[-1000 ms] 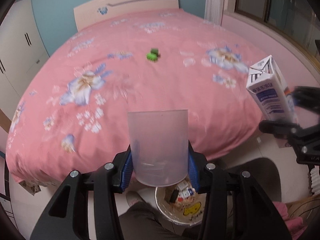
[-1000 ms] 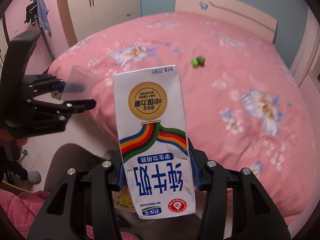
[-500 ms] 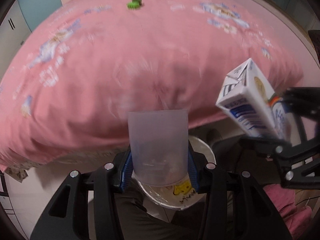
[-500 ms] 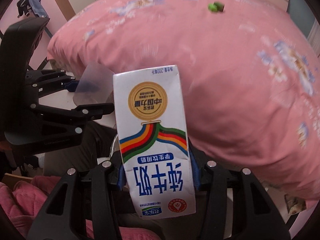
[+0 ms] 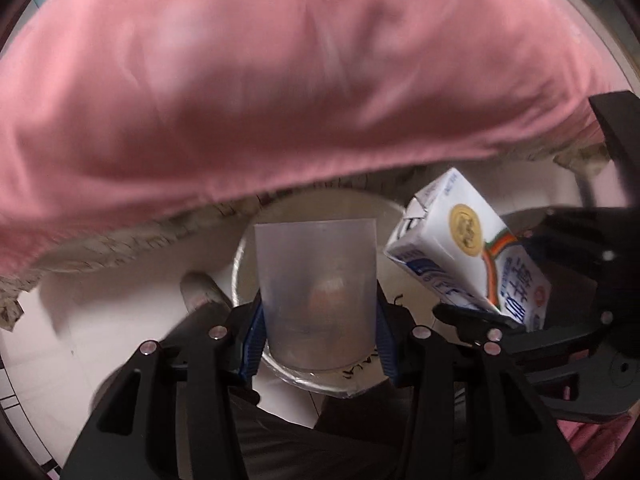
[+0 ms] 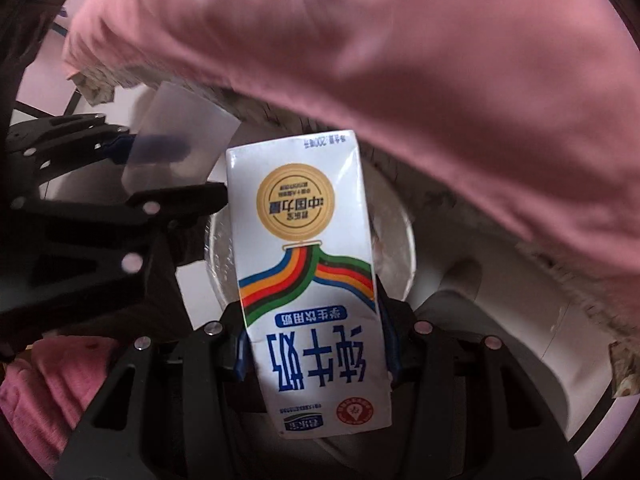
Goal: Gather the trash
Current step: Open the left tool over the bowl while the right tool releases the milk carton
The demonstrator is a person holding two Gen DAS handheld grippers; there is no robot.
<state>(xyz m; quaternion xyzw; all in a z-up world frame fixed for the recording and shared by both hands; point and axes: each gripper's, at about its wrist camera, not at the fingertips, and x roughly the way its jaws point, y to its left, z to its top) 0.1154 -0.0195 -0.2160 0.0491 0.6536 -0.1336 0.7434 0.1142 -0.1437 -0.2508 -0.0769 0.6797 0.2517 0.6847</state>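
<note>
While the pink bedspread point(image 5: 280, 80) filled the upper part of both views, the left gripper point(image 5: 318, 336) was clamped on a translucent plastic cup point(image 5: 316, 292), its blue pads point(image 5: 252, 336) pressed against the cup's lower sides. The cup stood upright between the fingers, mouth pointing away from the camera, directly in line with the round white trash bin point(image 5: 240, 264) on the pale floor point(image 5: 100, 312) below the hanging edge of the bedspread. To the right of the cup, near it but not touching, the milk carton point(image 5: 468, 252) hung tilted over the bin's right rim, gripped by the right gripper point(image 5: 516, 312). In the right wrist view the left gripper point(image 6: 168, 168) and its cup point(image 6: 176, 136) appeared at the left, just beside the carton's top corner. At the centre the right gripper point(image 6: 314, 354) was closed on the milk carton point(image 6: 308, 272), holding it by its lower half with the printing upside down, and the carton's far end reached over the opening of the trash bin point(image 6: 400, 240). The bedspread point(image 6: 400, 60) overhung the bin at the right.
</note>
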